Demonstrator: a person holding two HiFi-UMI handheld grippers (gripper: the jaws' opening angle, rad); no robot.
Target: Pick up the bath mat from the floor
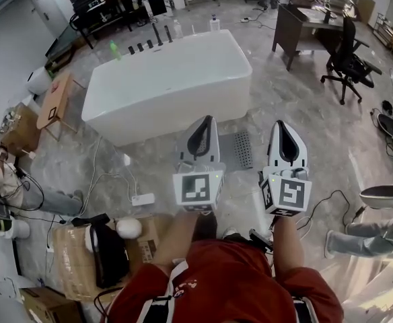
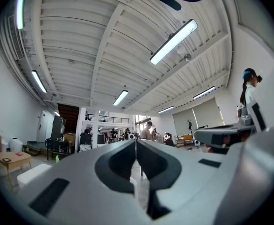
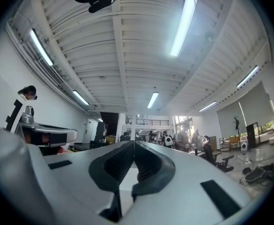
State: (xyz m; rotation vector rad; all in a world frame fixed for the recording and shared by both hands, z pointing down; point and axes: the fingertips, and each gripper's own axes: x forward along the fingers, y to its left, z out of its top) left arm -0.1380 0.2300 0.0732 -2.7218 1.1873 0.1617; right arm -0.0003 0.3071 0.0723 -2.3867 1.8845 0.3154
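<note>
Bath mat [image 1: 242, 149]: grey, ribbed, flat on the floor [image 1: 311, 126], just off the near right corner of the white bathtub [image 1: 163, 79]. In the head view it shows between the two grippers, neither touching it.

Left gripper [image 1: 203, 121]: jaws fully together, nothing between them.

Right gripper [image 1: 280, 124]: jaws fully together, empty. Both held above the floor, pointing forward.

glossy white bathtub [image 1: 163, 89], polished stone-look floor [image 1: 304, 133], ribbed grey bath mat [image 1: 242, 149]
</note>
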